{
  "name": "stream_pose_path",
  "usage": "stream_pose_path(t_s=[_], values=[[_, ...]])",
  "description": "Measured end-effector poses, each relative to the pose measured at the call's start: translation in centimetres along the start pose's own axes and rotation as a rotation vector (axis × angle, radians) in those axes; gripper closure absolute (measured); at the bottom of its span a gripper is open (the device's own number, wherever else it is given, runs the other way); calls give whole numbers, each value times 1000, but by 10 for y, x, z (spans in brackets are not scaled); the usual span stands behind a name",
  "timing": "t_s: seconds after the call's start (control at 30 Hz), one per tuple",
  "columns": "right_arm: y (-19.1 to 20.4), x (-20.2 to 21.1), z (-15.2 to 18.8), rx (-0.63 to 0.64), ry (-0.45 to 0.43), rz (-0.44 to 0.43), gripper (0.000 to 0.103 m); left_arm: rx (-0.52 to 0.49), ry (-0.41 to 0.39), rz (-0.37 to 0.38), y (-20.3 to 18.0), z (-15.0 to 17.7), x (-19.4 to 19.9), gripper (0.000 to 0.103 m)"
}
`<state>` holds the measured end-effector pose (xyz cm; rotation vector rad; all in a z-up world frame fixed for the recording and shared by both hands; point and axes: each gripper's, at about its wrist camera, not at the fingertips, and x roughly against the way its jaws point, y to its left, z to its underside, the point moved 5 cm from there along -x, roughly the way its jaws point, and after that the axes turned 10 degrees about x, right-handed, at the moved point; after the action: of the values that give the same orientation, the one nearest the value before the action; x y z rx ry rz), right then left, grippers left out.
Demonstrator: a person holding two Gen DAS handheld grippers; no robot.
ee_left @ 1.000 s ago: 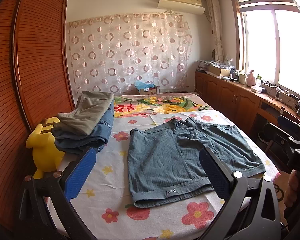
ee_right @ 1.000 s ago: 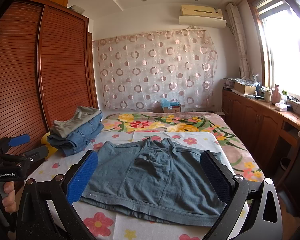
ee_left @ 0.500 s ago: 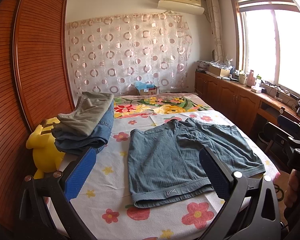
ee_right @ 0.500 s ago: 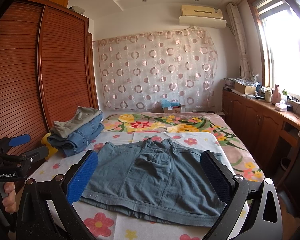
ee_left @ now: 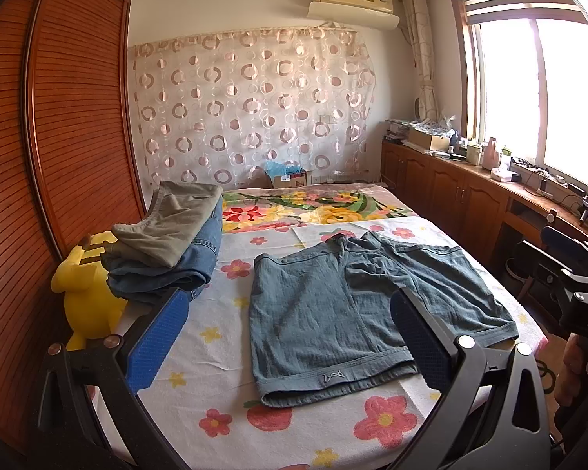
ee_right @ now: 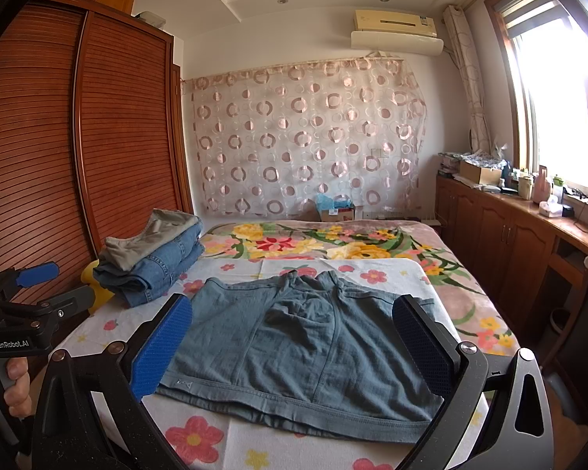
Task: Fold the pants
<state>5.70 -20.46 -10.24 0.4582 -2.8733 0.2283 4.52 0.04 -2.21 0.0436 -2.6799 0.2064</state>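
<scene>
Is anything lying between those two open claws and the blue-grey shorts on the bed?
Nothing visible. The shorts lie flat on the flowered sheet, and both grippers, left and right, hover before them, jaws open.

Sunlit window (ee_left: 537, 98), slatted wooden wardrobe (ee_left: 58, 137), circle-patterned curtain (ee_left: 251, 109)

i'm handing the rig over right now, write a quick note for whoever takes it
Left gripper: open, empty, hovering over the near edge of the bed.
Right gripper: open, empty, also short of the cloth.
Grey-blue shorts lie spread flat on the bed, hems toward you, unfolded.
Stack of folded pants sits at the left, beside a yellow plush toy.
Done: earlier pairs stacked.
Left: fold the shorts, probably add them to the stack.
</scene>
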Motion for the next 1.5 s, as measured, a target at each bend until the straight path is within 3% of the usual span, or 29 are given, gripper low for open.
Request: stream_pose_path(t_s=[1.37,1.5], values=[[-2,-2,2,-5,7,-10,1,2,19,3,10,6,-3,0],[-10,-6,4,-19,13,-13,1,-13,34,20,-16,8,-17,0]])
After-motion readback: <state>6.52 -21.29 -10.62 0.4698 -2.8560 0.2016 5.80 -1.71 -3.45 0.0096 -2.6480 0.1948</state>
